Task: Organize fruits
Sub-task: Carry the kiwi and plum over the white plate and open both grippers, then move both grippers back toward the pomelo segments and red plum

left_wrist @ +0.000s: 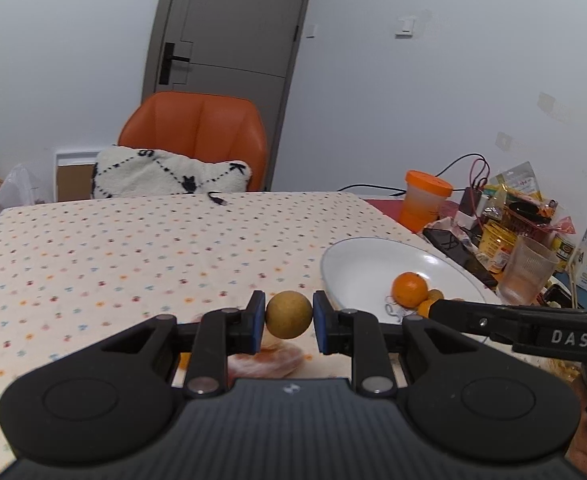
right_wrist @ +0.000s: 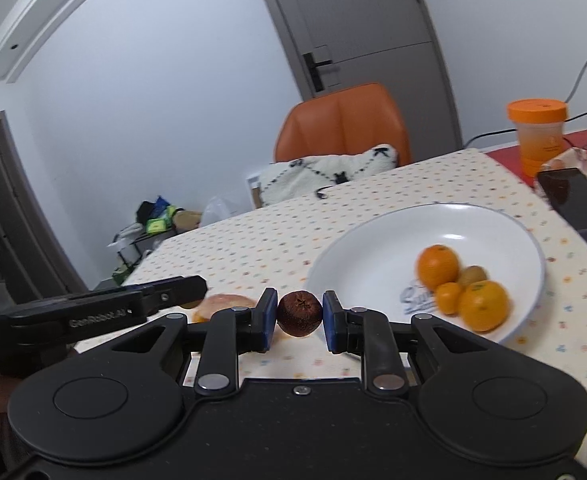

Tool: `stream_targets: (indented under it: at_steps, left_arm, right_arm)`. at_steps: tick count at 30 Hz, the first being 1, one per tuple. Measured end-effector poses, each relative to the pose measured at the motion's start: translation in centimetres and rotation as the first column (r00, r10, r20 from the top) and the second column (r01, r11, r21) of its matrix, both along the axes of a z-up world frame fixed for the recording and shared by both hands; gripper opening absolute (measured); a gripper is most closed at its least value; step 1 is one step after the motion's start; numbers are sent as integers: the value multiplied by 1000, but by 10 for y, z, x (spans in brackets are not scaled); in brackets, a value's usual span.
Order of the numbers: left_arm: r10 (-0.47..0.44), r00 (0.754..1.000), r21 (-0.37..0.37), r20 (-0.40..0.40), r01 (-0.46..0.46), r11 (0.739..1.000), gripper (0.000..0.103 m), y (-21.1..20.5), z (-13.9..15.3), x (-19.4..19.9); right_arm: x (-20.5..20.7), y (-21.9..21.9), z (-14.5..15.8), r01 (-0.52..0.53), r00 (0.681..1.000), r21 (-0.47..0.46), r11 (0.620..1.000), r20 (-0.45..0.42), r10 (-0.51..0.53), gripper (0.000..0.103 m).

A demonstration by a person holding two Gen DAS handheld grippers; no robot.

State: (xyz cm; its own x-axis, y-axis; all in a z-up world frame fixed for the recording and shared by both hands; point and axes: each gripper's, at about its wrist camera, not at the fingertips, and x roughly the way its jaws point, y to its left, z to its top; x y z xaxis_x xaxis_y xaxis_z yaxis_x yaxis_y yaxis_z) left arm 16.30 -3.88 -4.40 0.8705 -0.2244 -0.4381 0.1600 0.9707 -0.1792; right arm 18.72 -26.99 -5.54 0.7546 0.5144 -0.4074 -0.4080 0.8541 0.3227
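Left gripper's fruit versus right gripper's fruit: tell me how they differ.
The tan fruit in the left gripper is yellowish and smooth; the dark fruit in the right gripper is reddish-brown and rough, with a puckered star-shaped end facing the camera. The tan one nearly fills its jaw gap; the dark one looks slightly smaller. Both are small, round, and pinched between blue pads above the dotted tablecloth.

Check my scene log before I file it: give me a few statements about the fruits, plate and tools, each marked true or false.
1. The left tool grips a yellow-brown round fruit. True.
2. The right tool is empty. False: it grips a dark brown fruit.
3. The white plate holds several orange fruits. True.
4. The plate sits on a bare wooden table. False: it sits on a dotted tablecloth.
5. An orange-lidded cup stands beyond the plate. True.
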Motion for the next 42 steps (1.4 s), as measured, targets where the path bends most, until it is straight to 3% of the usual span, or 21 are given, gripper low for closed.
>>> stream_targets:
  at_steps: [8, 11, 27, 31, 38, 42]
  left_arm:
    - [-38, 999, -11, -3, 38, 999, 23, -25, -1, 21]
    - [-57, 998, -11, -2, 57, 998, 23, -34, -1, 28]
    - [-99, 995, -35, -31, 98, 995, 24, -65, -11, 56]
    - [-102, 994, -39, -34, 101, 994, 28, -66, -12, 59]
    - [-49, 998, -36, -30, 48, 998, 46, -42, -8, 47]
    - [-23, 999, -22, -37, 22, 1000, 49, -28, -9, 39]
  right_arm:
    - [17, -16, -12, 63, 998, -21, 998, -30, -63, 24]
    - [19, -18, -16, 79, 996, -29, 996, -34, -80, 29]
    - [10, -26, -11, 89, 995, -15, 996, -47, -89, 29]
    - [8, -24, -9, 84, 995, -15, 996, -42, -85, 29]
    - [6, -14, -8, 56, 998, -19, 998, -37, -56, 29]
    - [5, -5, -9, 38, 999, -18, 999, -37, -38, 29]
